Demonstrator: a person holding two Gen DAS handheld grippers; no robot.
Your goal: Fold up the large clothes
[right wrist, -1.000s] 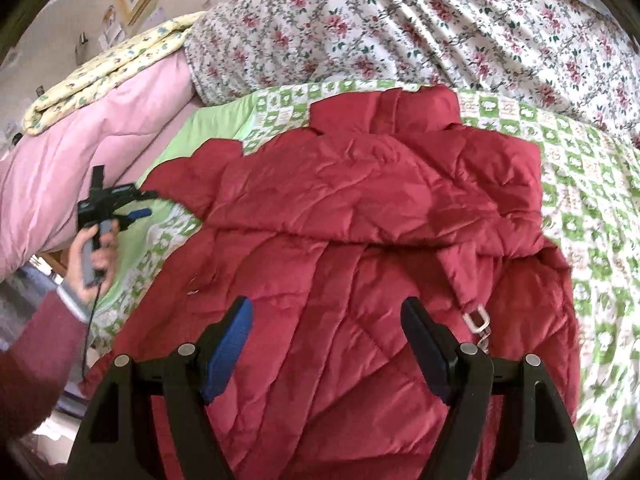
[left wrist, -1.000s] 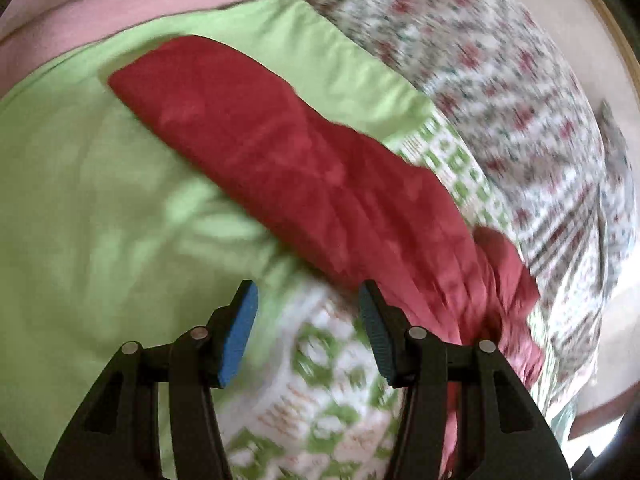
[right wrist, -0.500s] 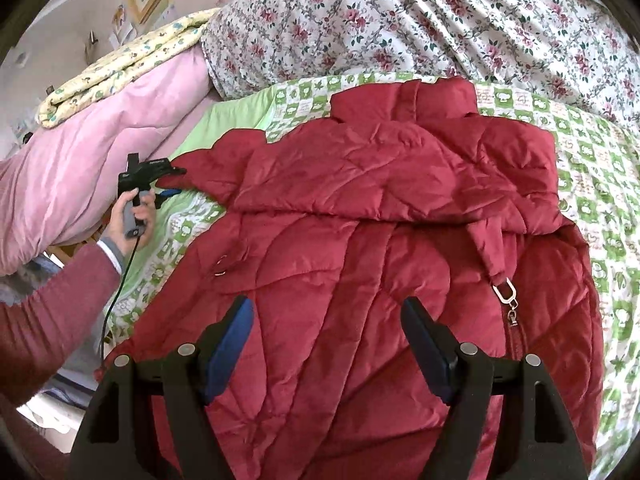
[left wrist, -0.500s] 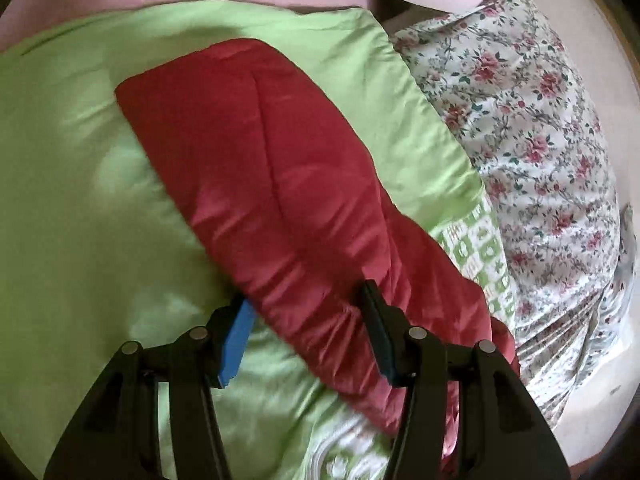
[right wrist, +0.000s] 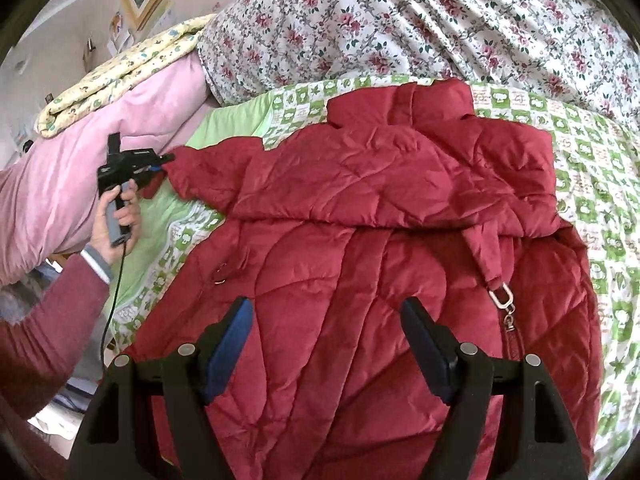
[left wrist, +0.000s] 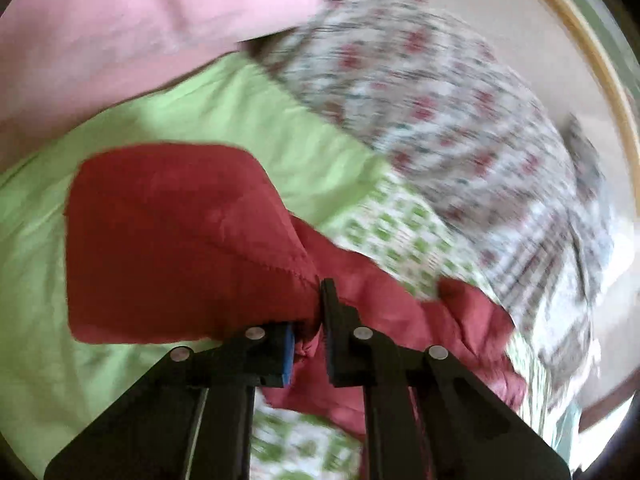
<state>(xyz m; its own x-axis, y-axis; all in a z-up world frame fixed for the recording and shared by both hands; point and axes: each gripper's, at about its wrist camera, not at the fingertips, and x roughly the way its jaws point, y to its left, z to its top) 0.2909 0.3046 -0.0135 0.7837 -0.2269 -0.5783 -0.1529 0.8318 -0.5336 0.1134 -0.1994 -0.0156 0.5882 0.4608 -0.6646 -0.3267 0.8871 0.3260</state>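
A red quilted jacket [right wrist: 380,240] lies spread on a green patterned blanket [right wrist: 592,152]. Its top part is folded down over the body. My left gripper [left wrist: 308,332] is shut on the end of the jacket's left sleeve [left wrist: 180,240]; the sleeve cuff bunches between the pads. It also shows in the right wrist view [right wrist: 160,162], held in a hand at the sleeve tip, by the pink quilt. My right gripper [right wrist: 326,344] is open and empty, hovering over the lower body of the jacket.
A pink quilt [right wrist: 80,168] and a yellow patterned blanket [right wrist: 120,68] are piled at the left. A floral duvet [right wrist: 440,24] lies behind the jacket. A metal clasp on a strap [right wrist: 502,294] lies on the jacket's right side. The bed edge is at lower left.
My left gripper has closed on the sleeve end, which it was straddling open before, and the sleeve now bunches up. The right gripper has drifted slightly over the jacket and stays open.
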